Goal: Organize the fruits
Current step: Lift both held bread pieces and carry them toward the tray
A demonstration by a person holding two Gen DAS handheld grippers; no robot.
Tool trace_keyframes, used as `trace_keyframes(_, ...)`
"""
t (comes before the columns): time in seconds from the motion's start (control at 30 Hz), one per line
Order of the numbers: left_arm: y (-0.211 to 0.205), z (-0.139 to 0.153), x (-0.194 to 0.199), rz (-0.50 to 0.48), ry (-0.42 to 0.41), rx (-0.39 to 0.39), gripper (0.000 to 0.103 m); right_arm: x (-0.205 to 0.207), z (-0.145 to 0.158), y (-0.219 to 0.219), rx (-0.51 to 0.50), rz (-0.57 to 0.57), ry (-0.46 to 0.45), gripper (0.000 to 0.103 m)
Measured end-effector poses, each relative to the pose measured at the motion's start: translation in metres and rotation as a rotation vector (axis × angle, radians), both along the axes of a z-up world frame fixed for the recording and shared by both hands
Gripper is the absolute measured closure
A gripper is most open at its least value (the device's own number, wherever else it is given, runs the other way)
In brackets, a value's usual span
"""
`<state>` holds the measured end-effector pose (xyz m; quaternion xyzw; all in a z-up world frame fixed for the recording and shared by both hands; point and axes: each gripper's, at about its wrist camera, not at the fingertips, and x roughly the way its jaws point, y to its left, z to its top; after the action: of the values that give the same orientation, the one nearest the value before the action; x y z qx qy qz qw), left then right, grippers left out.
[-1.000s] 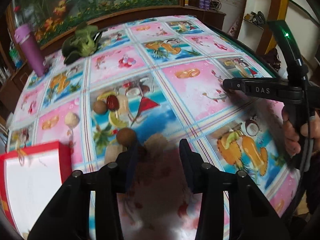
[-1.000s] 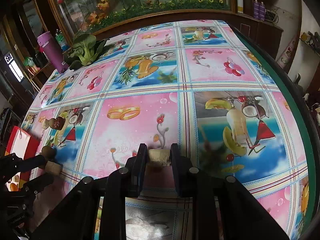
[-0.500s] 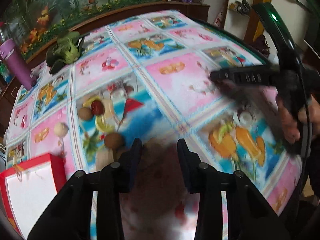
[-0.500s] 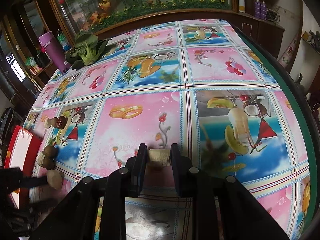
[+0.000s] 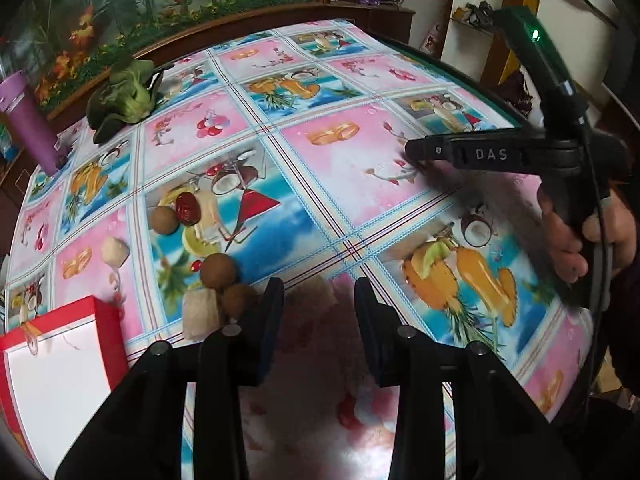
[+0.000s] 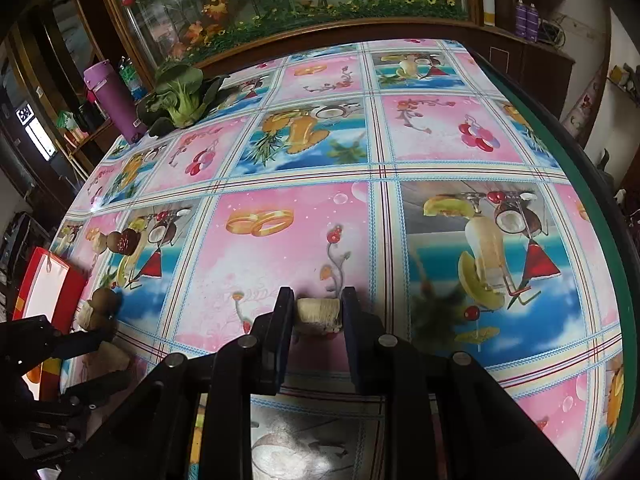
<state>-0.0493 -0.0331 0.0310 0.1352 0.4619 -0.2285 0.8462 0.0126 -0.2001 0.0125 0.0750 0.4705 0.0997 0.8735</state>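
My right gripper (image 6: 318, 310) is shut on a pale beige fruit chunk (image 6: 318, 314) and holds it just above the tablecloth; it shows at the right of the left wrist view (image 5: 416, 152). My left gripper (image 5: 318, 300) is open, with a pale chunk (image 5: 316, 288) lying on the cloth between its fingertips. Just left of it lie two brown round fruits (image 5: 218, 272), (image 5: 238, 300) and a beige chunk (image 5: 200, 314). Farther left are another brown fruit (image 5: 163, 220), a red date (image 5: 186, 208) and a pale piece (image 5: 114, 250).
A red and white box (image 5: 56, 360) sits at the table's front left. A leafy green vegetable (image 5: 124, 100) and a purple bottle (image 5: 30, 128) stand at the far left. The table's dark edge (image 6: 592, 184) runs along the right.
My left gripper has pulled back a little and a pale chunk now lies between its open fingers. The right gripper keeps its chunk and has barely moved.
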Motion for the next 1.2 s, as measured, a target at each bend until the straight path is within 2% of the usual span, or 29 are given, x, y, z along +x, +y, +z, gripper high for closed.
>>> trace_keyframes(0.13, -0.002, -0.012, 0.004, 0.005, 0.029, 0.015, 0.066, -0.001, 0.000, 0.002, -0.015, 0.005, -0.010, 0.080)
trace_keyframes(0.27, 0.000, -0.013, 0.003, 0.013, 0.035, -0.006, 0.074, -0.002, 0.000, 0.007, -0.044, 0.010, -0.025, 0.080)
trace_keyframes(0.43, 0.002, -0.012, -0.001, 0.048, 0.027, -0.018, 0.074, -0.003, 0.000, 0.003, -0.025, 0.005, -0.021, 0.080)
trace_keyframes(0.57, 0.014, 0.006, -0.017, 0.096, -0.012, -0.081, 0.074, -0.010, 0.006, 0.005, 0.019, 0.008, -0.015, 0.080)
trace_keyframes(0.67, 0.031, 0.028, -0.038, 0.148, -0.058, -0.108, 0.074, -0.022, 0.019, 0.017, 0.052, 0.029, -0.057, 0.080)
trace_keyframes(0.8, 0.061, 0.051, -0.067, 0.232, -0.119, -0.130, 0.074, -0.042, 0.035, 0.048, 0.126, 0.094, -0.087, 0.080)
trace_keyframes(0.97, 0.108, 0.063, -0.096, 0.380, -0.175, -0.150, 0.074, -0.067, 0.058, 0.105, 0.174, 0.216, -0.129, 0.081)
trace_keyframes(1.2, 0.173, 0.069, -0.122, 0.544, -0.230, -0.177, 0.074, -0.097, 0.078, 0.192, 0.135, 0.404, -0.175, 0.081)
